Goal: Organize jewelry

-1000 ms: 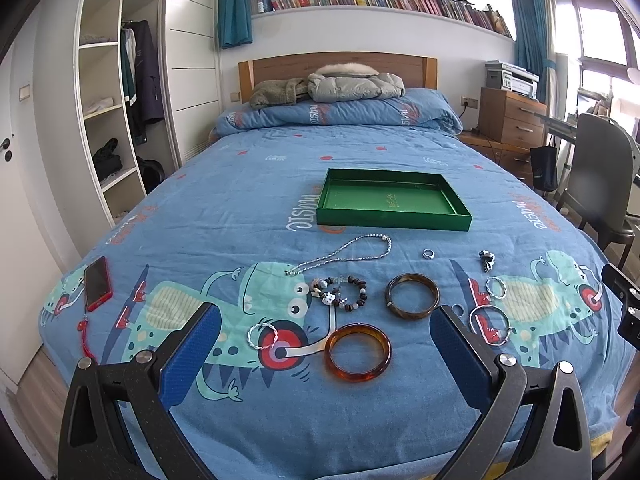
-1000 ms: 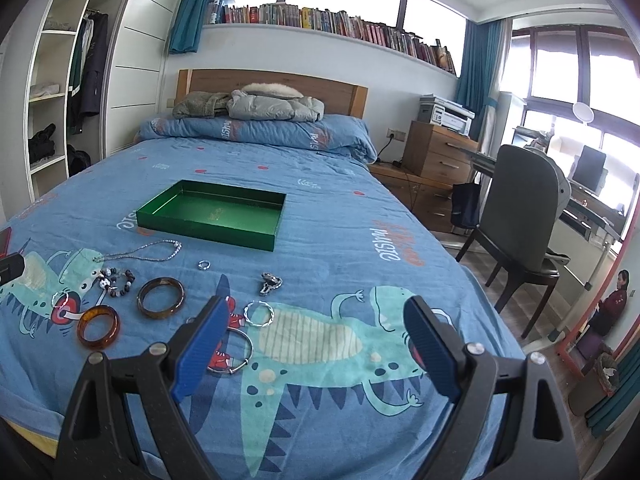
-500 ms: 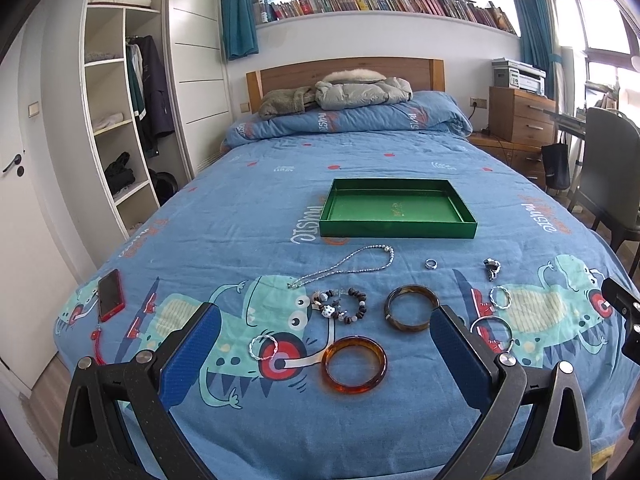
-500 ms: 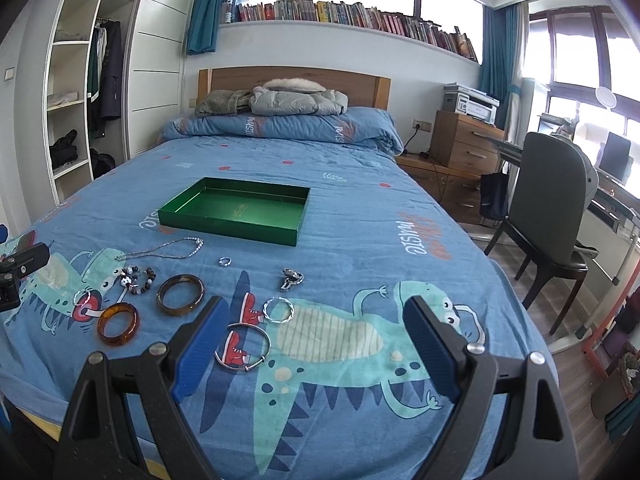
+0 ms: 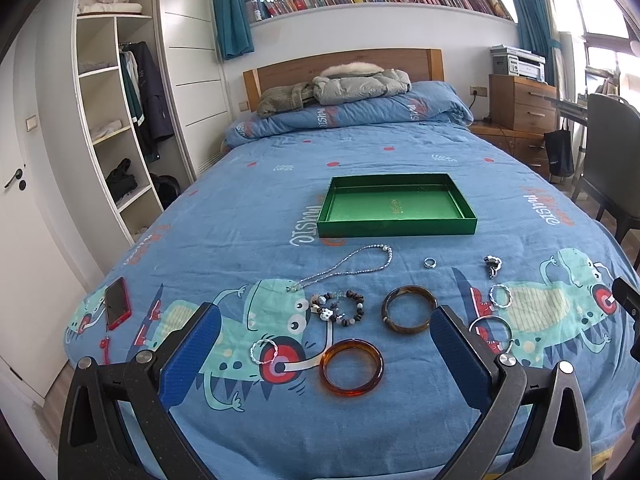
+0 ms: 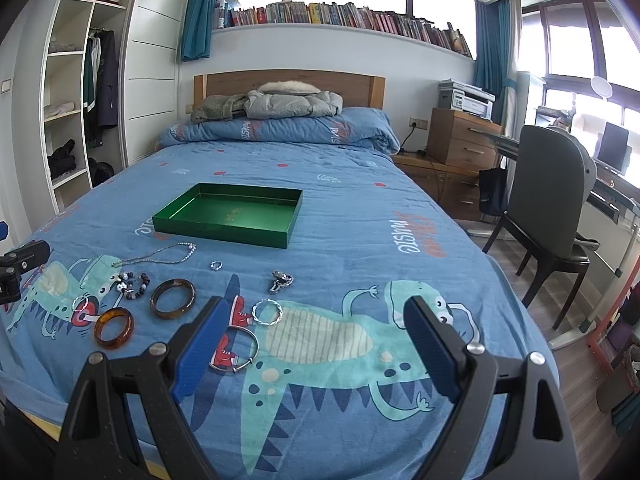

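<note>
While jewelry [image 5: 351, 366] dots bedspread [image 5: 248, 208], tray [image 5: 396, 227] (green) waits.

- Home bedroom.
- Bed [image 5: 400, 152] with wooden headboard [image 5: 344, 64], blue cartoon-print duvet, jackets [image 5: 340, 88] piled at the pillow end.
- Open wardrobe [image 5: 116, 120] on the left, clothes hanging and folded.
- Bookshelf [image 6: 340, 16] under the window, teal curtains [image 6: 198, 16].
- Desk, chair [image 6: 548, 208], drawer unit with printer [image 6: 466, 98] on the right.

My left gripper [image 5: 324, 356] is showing black, pebble-textured arms, blue ribbed pads [image 5: 192, 356] and round silver screws. My right gripper [image 6: 316, 344] is wearing the same: blue pads [image 6: 430, 348], black frame, silver screws.
</note>
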A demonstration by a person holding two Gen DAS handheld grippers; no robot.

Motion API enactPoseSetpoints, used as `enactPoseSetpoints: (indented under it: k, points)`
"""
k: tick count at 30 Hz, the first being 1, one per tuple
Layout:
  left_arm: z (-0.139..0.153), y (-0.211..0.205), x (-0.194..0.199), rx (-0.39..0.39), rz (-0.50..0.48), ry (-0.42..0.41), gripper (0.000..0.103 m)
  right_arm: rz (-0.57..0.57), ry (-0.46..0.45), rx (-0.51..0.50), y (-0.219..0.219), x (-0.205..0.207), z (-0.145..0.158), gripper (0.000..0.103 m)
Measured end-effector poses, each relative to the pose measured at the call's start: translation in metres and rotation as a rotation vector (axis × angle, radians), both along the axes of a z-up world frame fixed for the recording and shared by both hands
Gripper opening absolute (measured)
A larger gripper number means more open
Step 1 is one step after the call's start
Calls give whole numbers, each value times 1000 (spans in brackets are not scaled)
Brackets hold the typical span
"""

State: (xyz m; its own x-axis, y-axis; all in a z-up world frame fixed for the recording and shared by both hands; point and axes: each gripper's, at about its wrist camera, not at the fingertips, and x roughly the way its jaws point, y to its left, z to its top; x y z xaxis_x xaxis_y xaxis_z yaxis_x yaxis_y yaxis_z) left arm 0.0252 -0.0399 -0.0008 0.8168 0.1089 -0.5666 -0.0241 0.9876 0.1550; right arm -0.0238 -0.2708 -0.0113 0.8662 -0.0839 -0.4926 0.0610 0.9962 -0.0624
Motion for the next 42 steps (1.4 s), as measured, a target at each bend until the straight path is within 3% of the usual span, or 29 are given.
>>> enactPoseSetpoints:
  k: [6, 13, 21, 25, 27, 33, 37, 39, 42]
  points:
    - [-20, 24, 12, -7, 34, 73, 103, -2, 47, 15, -7, 7, -19, 89]
    - [-78, 58, 25, -91, 21, 252, 102, 42, 171, 46, -1, 33, -61, 88]
    - [-131, 77, 54, -279, -33, 422, 70, 123, 289, 92, 18, 74, -98, 87]
    - [-143, 76, 69, -314, -52, 450, 58, 144, 328, 107, 25, 92, -111, 86]
    - [-148, 74, 79, -323, -61, 466, 47, 154, 344, 113, 28, 101, -116, 84]
    - [-155, 55, 94, -264, -101, 475, 34, 180, 415, 120, 35, 125, -140, 55]
    - [-158, 44, 103, -197, -121, 477, 23, 205, 430, 85, 41, 132, -150, 52]
    - [-157, 39, 107, -178, -133, 476, 12, 213, 430, 100, 39, 137, -150, 51]
    - [-156, 33, 109, -140, -143, 462, 11, 231, 428, 95, 38, 142, -150, 42]
